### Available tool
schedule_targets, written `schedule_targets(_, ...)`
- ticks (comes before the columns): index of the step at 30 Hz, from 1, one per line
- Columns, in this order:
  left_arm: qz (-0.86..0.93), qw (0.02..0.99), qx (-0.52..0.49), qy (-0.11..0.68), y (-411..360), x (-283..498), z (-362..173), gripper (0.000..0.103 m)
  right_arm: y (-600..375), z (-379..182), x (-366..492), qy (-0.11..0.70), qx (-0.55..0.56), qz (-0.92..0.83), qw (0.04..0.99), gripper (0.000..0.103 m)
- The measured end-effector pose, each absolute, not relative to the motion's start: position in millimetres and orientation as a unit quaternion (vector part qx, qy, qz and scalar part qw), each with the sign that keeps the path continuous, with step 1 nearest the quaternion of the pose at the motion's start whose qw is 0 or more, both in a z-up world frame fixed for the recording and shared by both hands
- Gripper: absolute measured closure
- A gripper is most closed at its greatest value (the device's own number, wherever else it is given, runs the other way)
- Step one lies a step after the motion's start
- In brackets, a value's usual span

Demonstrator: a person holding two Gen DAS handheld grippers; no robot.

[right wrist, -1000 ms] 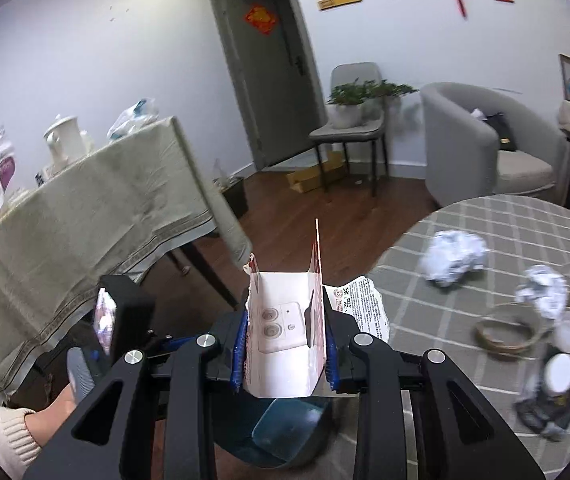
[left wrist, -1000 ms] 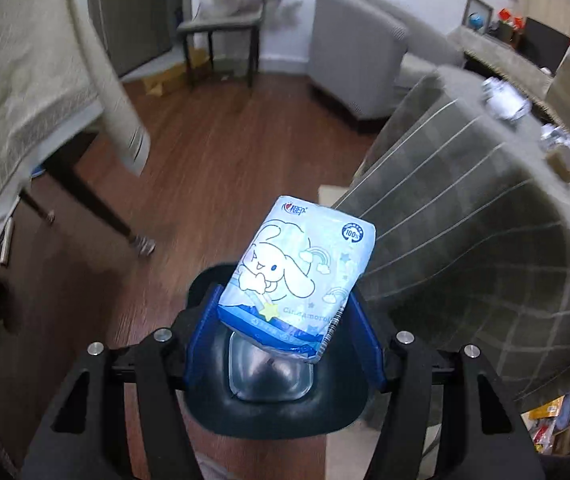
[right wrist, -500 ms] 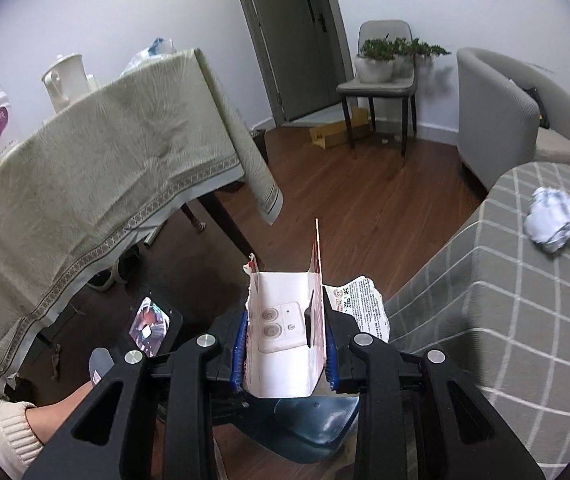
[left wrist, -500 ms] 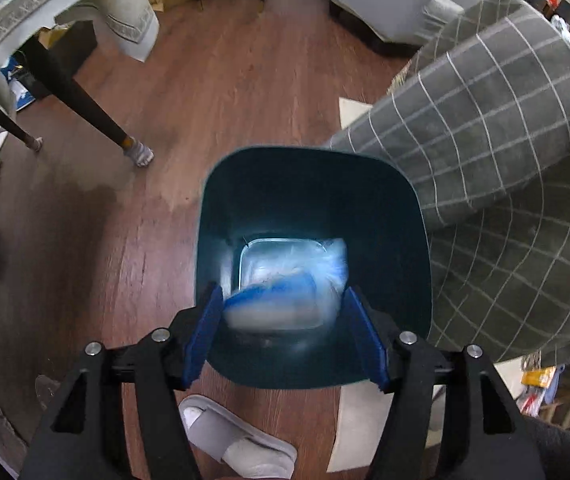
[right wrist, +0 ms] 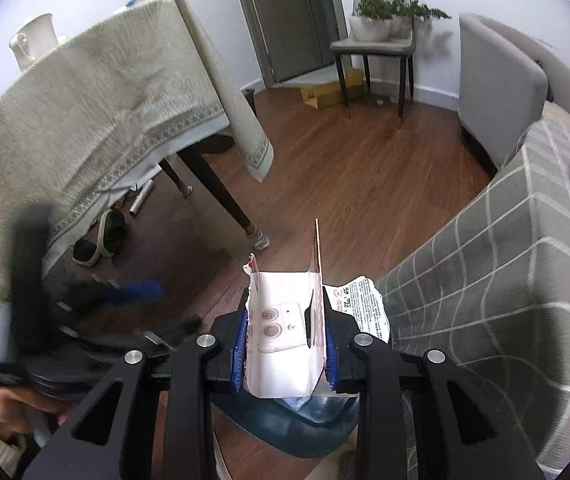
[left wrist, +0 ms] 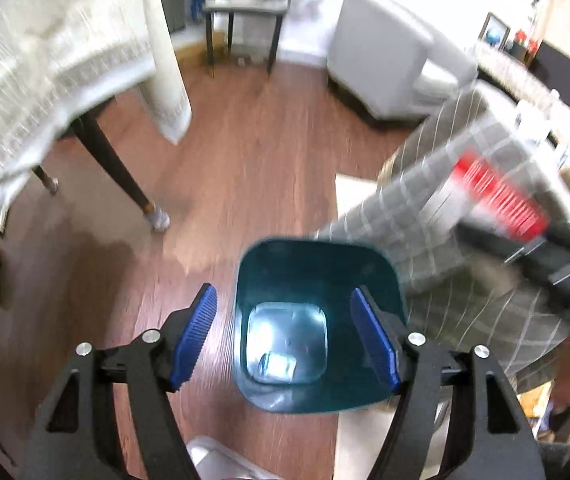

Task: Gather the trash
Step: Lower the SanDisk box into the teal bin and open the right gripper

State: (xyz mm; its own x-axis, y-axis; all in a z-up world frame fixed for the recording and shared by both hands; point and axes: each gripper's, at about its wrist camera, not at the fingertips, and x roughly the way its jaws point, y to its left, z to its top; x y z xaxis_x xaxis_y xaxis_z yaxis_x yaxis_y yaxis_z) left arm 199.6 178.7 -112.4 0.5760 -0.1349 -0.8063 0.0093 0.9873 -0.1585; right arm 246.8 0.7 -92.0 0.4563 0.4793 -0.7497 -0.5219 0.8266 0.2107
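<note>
Now | left gripper (left wrist: 285,336) hanging with jaws wide, having just been opening, nothing between them | blue tissue pack (left wrist: 278,364) lying inside dark teal plastic bin (left wrist: 317,264) on wooden floor (left wrist: 245,152) | right gripper (right wrist: 283,344) clamping torn white-and-red cardboard box (right wrist: 283,332) above bin, beside grey checked bench (right wrist: 505,280).

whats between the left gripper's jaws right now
Nothing held: left gripper has just been opening, jaws apart; left wrist view shows only the teal bin below.
</note>
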Motion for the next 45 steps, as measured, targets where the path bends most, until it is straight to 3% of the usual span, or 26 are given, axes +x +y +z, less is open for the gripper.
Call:
schedule_targets(20,-0.054,0.944,-0.094,0.312,165,162,-2,0.054,42,-197,257,0.540,-0.091,0.274,0.790,0.070)
schedule_targets(28,-0.074,0.949,-0.079,0.295,147,155,16,0.054,35,-226,253,0.569,-0.115,0.258,0.772,0.049)
schedule_targets(30,-0.077,0.951,-0.078,0.290,144,154,19,0.054,32,-225,251,0.570,-0.115,0.256,0.773,0.044)
schedule_targets(45,-0.083,0.965,-0.037,0.245,123,147,42,0.050,4,-124,229,0.481,-0.077,0.309,0.817,0.043)
